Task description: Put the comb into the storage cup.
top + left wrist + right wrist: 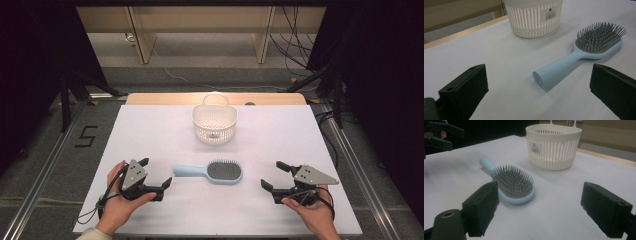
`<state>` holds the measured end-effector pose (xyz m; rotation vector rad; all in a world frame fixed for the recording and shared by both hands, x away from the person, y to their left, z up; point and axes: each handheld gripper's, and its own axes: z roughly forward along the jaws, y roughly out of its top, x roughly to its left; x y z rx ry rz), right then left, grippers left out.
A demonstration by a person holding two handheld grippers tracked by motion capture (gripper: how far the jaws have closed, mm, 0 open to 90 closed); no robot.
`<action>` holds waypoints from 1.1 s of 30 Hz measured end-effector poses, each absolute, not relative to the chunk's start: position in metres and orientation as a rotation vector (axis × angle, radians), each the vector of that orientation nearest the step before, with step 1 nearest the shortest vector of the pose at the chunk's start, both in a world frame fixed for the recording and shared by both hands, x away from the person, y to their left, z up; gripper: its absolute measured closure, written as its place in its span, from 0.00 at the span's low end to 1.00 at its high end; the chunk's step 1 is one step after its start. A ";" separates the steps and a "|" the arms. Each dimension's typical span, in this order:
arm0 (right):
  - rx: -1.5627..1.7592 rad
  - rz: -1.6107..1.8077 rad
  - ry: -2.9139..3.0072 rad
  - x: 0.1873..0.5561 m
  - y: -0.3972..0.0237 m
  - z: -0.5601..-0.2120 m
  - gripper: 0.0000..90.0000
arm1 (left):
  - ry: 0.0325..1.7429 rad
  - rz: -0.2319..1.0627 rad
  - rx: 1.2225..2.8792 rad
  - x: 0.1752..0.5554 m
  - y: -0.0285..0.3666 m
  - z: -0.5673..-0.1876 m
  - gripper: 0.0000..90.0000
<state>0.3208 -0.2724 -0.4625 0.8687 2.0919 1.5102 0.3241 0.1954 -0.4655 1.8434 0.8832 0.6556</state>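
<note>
High view: hands [120, 197] flanking hairbrush [212, 171]

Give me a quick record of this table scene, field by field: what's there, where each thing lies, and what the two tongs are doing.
surface: white table
hairbrush: light blue hairbrush, flat, bristles up, handle toward the left tongs
basket: white slotted basket, upright, behind the hairbrush, apart from it
basket contents: nothing seen inside
left tongs: left tongs open, nothing between the jaws, by the handle end, not touching
right tongs: right tongs open, nothing between the jaws, by the bristle end, not touching
likely next move: probably a grasp on the hairbrush
</note>
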 end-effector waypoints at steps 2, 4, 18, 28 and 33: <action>0.870 1.510 2.092 0.321 -0.272 -0.462 0.17 | 0.879 0.659 1.843 0.325 0.195 -0.464 0.04; 0.870 1.509 2.092 0.321 -0.272 -0.462 0.17 | 0.877 0.654 1.836 0.325 0.194 -0.463 0.08; 0.873 1.499 2.099 0.322 -0.269 -0.464 0.17 | 1.008 0.549 1.993 0.369 0.175 -0.449 1.00; 0.877 1.503 2.098 0.322 -0.270 -0.464 0.17 | 1.124 0.429 2.130 0.413 0.141 -0.461 1.00; 0.876 1.506 2.098 0.322 -0.270 -0.464 0.17 | 1.148 0.407 2.161 0.419 0.134 -0.470 1.00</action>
